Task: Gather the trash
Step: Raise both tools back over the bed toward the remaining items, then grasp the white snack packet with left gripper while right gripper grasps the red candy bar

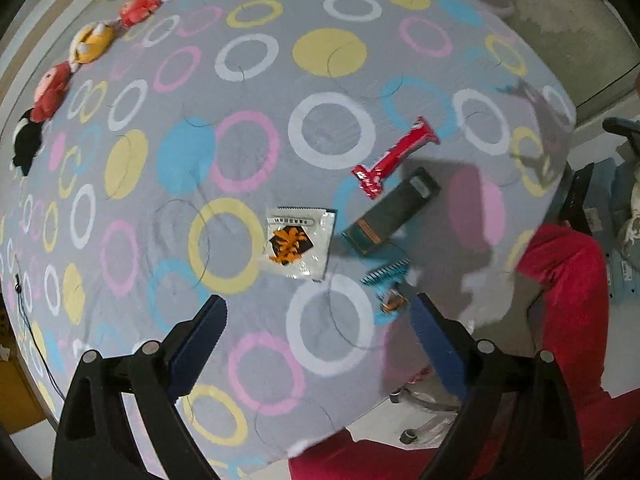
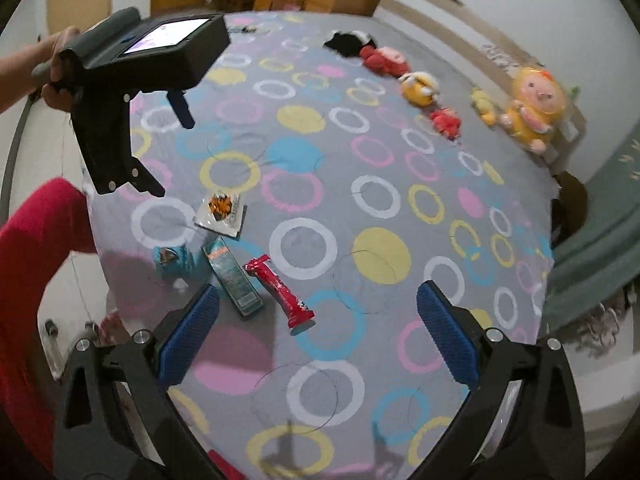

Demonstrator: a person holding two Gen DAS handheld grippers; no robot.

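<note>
You hold both grippers above the bed (image 1: 328, 52), looking down to survey; the left gripper (image 1: 320, 320) and right gripper (image 2: 318, 308) gape wide, empty; the trash clusters near the edge: red wrapper (image 1: 394, 156), dark box (image 1: 390, 212), white packet (image 1: 300, 242), teal wrapper (image 1: 386, 280).

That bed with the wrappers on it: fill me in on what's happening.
A person holds a gripper in each hand above the bed. The left gripper and right gripper are both open and empty. A red wrapper, dark box, white packet and blue wrapper lie uncollected.
</note>
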